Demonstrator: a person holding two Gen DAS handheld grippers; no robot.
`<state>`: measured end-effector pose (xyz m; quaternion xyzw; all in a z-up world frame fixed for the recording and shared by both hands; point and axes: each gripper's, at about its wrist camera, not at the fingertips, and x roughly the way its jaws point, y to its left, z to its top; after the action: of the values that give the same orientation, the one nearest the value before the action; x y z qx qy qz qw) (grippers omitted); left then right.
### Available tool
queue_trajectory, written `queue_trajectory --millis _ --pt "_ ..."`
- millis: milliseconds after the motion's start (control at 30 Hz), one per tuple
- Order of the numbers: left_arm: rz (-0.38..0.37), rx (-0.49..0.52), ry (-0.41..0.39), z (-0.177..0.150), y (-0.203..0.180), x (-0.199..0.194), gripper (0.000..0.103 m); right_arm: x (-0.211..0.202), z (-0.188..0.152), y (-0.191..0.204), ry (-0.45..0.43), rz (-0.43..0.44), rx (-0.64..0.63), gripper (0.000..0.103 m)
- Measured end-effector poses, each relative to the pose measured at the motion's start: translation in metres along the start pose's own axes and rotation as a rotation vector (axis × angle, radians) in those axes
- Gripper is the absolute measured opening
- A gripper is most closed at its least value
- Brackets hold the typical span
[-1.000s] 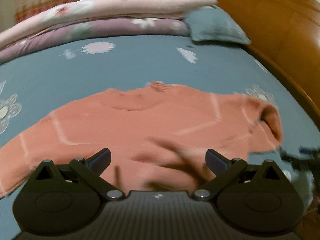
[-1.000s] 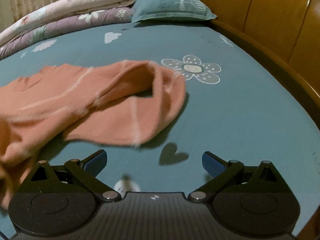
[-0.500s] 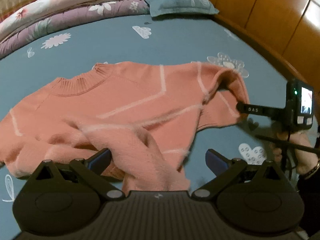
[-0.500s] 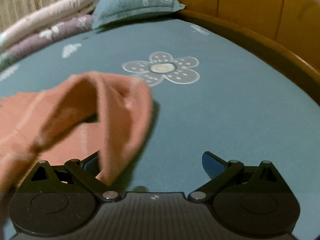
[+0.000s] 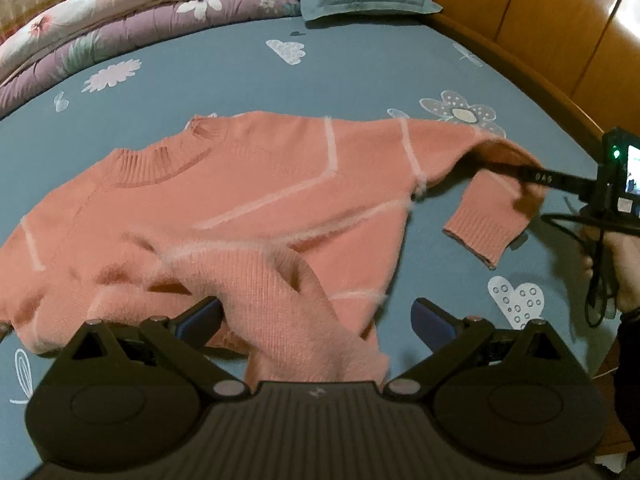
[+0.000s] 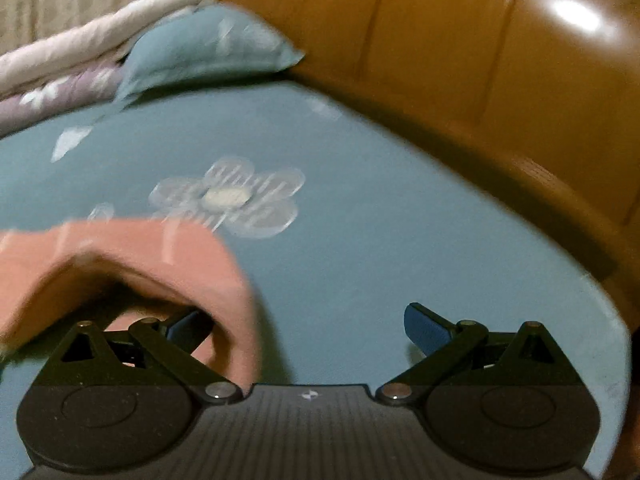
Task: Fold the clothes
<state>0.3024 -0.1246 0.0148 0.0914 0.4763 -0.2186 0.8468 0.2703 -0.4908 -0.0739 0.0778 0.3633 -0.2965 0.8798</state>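
Both my tongs, left (image 5: pixel 316 318) and right (image 6: pixel 306 326), gaped wide; the sweater (image 5: pixel 240 200) sleeve merely draped over one finger and could have slid off.

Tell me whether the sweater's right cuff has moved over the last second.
Yes. In the left wrist view the cuff now hangs unfolded toward the heart print, away from the sweater body.
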Motion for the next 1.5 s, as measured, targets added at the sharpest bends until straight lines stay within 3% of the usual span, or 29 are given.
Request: queue_trajectory --millis 100,233,367,500,600,767,900,1133,1300,1500 --pt "0.001 -0.004 0.004 0.001 0.000 0.001 0.100 0.011 -0.006 -0.001 0.048 0.007 0.025 0.103" --pt "0.000 -0.013 0.006 0.001 0.001 0.001 0.100 0.013 0.007 -0.019 0.016 -0.087 0.054 0.103" --pt "0.005 -0.017 0.009 0.001 0.001 0.002 0.100 0.006 0.023 -0.026 -0.050 -0.112 0.038 0.103" --pt "0.003 -0.020 0.005 0.001 0.001 0.001 0.100 -0.009 0.036 -0.010 -0.176 -0.119 0.002 0.103" --pt "0.003 -0.025 0.005 -0.001 0.003 -0.001 0.100 -0.024 0.041 0.002 -0.266 -0.036 0.022 0.103" --pt "0.011 -0.041 0.006 -0.005 0.007 -0.004 0.100 -0.042 0.046 0.027 -0.337 0.164 0.026 0.103" --pt "0.012 -0.051 0.007 -0.009 0.010 -0.005 0.100 -0.042 0.046 0.054 -0.291 0.320 0.000 0.103" --pt "0.003 -0.056 0.033 -0.016 0.012 -0.001 0.100 -0.055 0.005 0.042 -0.144 0.443 0.135 0.103" --pt "-0.009 -0.040 0.042 -0.016 0.007 0.004 0.100 -0.038 -0.018 0.024 -0.048 0.416 0.243 0.103" --pt "-0.015 -0.020 0.051 -0.019 -0.001 0.005 0.100 -0.009 -0.006 0.000 -0.076 0.436 0.411 0.103"
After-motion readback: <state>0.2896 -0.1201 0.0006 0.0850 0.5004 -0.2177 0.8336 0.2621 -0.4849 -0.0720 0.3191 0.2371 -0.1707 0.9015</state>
